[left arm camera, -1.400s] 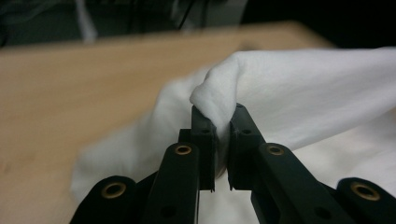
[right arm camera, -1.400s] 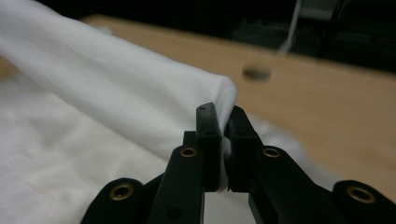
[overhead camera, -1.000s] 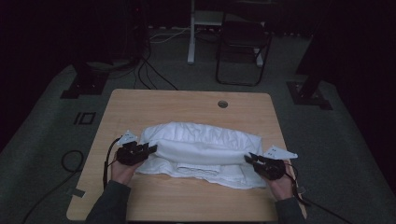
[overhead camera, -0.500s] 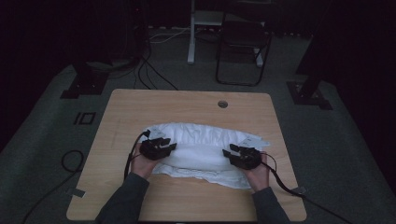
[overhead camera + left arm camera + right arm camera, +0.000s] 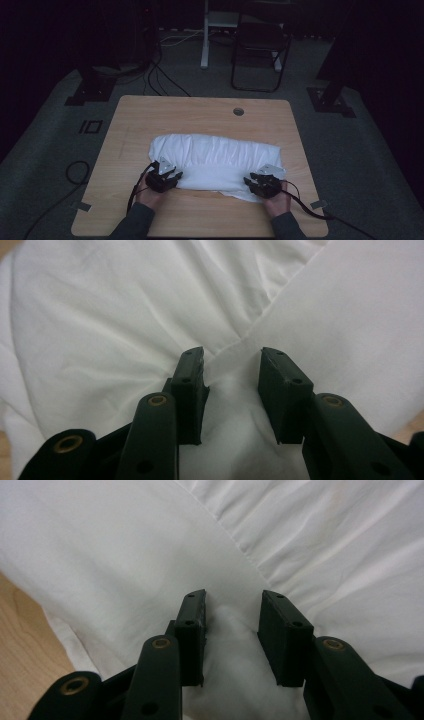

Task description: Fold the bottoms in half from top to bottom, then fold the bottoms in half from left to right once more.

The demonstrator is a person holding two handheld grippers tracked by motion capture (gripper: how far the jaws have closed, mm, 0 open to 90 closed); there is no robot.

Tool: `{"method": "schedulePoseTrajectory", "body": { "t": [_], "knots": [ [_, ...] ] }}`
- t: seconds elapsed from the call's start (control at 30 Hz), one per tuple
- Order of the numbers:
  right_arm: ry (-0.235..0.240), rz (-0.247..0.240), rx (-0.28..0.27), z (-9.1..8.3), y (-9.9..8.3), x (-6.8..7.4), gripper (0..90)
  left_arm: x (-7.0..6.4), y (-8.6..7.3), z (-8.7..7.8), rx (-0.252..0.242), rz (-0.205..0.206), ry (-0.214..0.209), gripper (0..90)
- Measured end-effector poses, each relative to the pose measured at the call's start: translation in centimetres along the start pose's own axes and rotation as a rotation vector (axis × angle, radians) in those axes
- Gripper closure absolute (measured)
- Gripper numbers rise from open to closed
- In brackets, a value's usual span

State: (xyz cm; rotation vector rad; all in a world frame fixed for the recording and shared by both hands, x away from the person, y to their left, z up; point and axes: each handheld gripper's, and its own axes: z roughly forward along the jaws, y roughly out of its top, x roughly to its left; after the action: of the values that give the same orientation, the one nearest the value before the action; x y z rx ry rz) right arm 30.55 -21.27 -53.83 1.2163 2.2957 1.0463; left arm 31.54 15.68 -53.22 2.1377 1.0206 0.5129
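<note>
Cloth (image 5: 215, 160) bears no readable writing; left tool (image 5: 231, 375) and right tool (image 5: 231, 615) stand part-open over folds.

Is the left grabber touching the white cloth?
Touching. In the left gripper view, the left gripper has its jaws apart with a ridge of white cloth bunched between them, against their inner faces.

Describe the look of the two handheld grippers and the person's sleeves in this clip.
Both are black. The left claw and right claw each carry a pale grey three-cornered plate on top, and a dark cable trails from each. In the gripper views the flat, blocky black fingers hang on rounded links with brass-coloured rivets. The sleeves are dark grey.
</note>
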Motion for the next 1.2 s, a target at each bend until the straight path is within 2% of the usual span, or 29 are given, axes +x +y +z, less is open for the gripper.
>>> {"method": "schedulePoseTrajectory", "body": {
  "t": [0.13, 0.3, 0.5, 0.6, 0.67, 0.7, 0.8, 0.83, 0.9, 0.97, 1.07, 1.2],
  "knots": [
    [-0.009, -0.015, -0.002, 0.3, 0.0, 0.2, 62.9, -0.3, -0.4, 0.3, -0.012, -0.047, 0.013, 63.8],
    [0.012, -0.005, -0.009, 0.4, 0.0, -0.1, 62.9, -0.1, -0.5, 0.4, -0.020, -0.082, -0.003, 63.9],
    [0.021, 0.004, -0.014, 0.4, -0.1, -0.2, 62.8, -0.1, -0.5, 0.4, -0.028, -0.106, -0.003, 63.9],
    [0.027, 0.003, -0.014, 0.4, -0.1, -0.3, 62.8, 0.3, -0.3, -0.1, -0.039, -0.154, -0.029, 62.8],
    [0.034, 0.005, -0.017, 0.4, -0.1, -0.5, 62.8, 0.8, 0.1, -1.0, -0.084, -0.177, -0.038, 56.3],
    [0.036, 0.004, -0.018, 0.4, -0.2, -0.5, 62.8, 1.1, 0.3, -1.6, -0.106, -0.181, -0.025, 53.0],
    [0.046, 0.011, -0.021, 0.4, -0.2, -0.7, 62.8, 2.5, 0.6, -3.2, -0.159, -0.203, 0.052, 43.9],
    [0.050, 0.014, -0.023, 0.4, -0.2, -0.7, 62.8, 3.2, 0.6, -3.6, -0.166, -0.221, 0.087, 40.7],
    [0.051, 0.015, -0.024, 0.4, -0.2, -0.7, 62.7, 4.3, 0.3, -4.0, -0.164, -0.262, 0.121, 37.4],
    [0.050, 0.014, -0.025, 0.4, -0.3, -0.7, 62.7, 5.0, 0.0, -4.0, -0.155, -0.291, 0.137, 33.9],
    [0.051, 0.015, -0.027, 0.4, -0.3, -0.7, 62.7, 5.9, -0.2, -3.5, -0.142, -0.341, 0.132, 27.9],
    [0.052, 0.013, -0.028, 0.4, -0.3, -0.7, 62.6, 6.6, -0.3, -2.4, -0.134, -0.421, 0.087, 16.4]
  ]
}}
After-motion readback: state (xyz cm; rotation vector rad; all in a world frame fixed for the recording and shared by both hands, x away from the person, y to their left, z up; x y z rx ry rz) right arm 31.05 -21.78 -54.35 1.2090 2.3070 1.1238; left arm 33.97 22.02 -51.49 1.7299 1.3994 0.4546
